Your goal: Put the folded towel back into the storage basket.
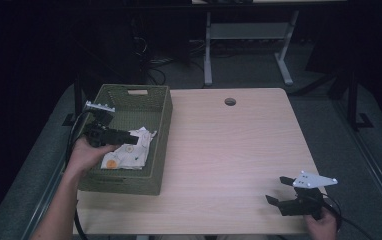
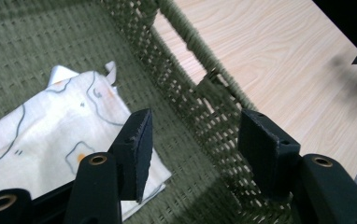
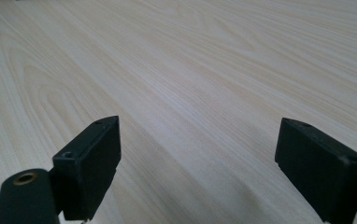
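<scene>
A pale wooden bench (image 1: 229, 150) stands in a dark room, and a green woven basket (image 1: 161, 112) sits on its left side, running from the near-left part towards the far edge. Inside the basket lies a white cloth (image 1: 129, 155) with grey outlines and small orange spots, crumpled and bunched on the basket floor towards its near half.

The person's left hand (image 1: 86, 155) reaches in over the basket's left wall and holds the left tool (image 1: 134, 136) low inside the basket, just above the cloth. In the left gripper view its jaws stand wide apart with nothing between them: one jaw hangs over the near corner of the cloth (image 2: 50, 144), the other is next to the basket's right wall (image 2: 200, 93), and bare woven floor shows in the gap. Whether the jaw over the cloth touches it, I cannot tell.

The right hand (image 1: 323, 222) rests at the near-right corner of the bench, holding the right tool (image 1: 279, 190), which points left across the wood. Its jaws are also spread wide and empty; the right gripper view shows bare wood grain (image 3: 190, 93) between them. This tool is well apart from the basket.

A small round hole (image 1: 230, 101) sits in the benchtop near the far edge.
</scene>
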### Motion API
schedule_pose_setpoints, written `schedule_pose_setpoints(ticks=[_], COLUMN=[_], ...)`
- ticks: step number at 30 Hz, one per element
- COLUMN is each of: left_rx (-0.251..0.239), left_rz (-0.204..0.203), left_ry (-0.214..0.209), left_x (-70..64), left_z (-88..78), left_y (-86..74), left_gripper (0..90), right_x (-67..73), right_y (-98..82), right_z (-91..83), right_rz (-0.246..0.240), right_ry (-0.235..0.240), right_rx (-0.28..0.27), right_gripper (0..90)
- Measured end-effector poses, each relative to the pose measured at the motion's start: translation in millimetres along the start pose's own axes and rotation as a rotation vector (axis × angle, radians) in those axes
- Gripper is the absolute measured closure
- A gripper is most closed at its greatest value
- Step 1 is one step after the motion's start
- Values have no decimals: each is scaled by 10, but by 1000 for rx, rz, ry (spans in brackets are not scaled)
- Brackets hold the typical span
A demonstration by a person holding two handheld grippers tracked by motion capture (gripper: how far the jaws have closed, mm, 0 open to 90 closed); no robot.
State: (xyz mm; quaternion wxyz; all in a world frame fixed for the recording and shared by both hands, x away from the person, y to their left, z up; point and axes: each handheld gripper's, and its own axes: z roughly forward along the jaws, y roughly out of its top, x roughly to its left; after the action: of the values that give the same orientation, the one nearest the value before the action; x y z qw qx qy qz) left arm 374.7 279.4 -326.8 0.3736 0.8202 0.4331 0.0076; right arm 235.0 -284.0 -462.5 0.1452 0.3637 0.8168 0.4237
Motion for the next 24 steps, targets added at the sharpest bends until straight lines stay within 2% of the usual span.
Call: schedule_pose_setpoints(ticks=[12, 15, 24], left_rx=[-13, -19, -16], left_rz=[31, 42, 79], left_ry=[-21, -34, -59], left_x=[-199, -257, -421], left_z=[-2, 26, 151], left_y=[124, 154, 216], left_gripper=[458, 458, 443], right_x=[-28, -43, -55], right_y=[-11, -16, -16], right_z=[-20, -10, -25], right_rz=[11, 29, 40], right_ry=[1, 1, 2], right_rx=[-7, 2, -3], right_gripper=[140, 140, 140])
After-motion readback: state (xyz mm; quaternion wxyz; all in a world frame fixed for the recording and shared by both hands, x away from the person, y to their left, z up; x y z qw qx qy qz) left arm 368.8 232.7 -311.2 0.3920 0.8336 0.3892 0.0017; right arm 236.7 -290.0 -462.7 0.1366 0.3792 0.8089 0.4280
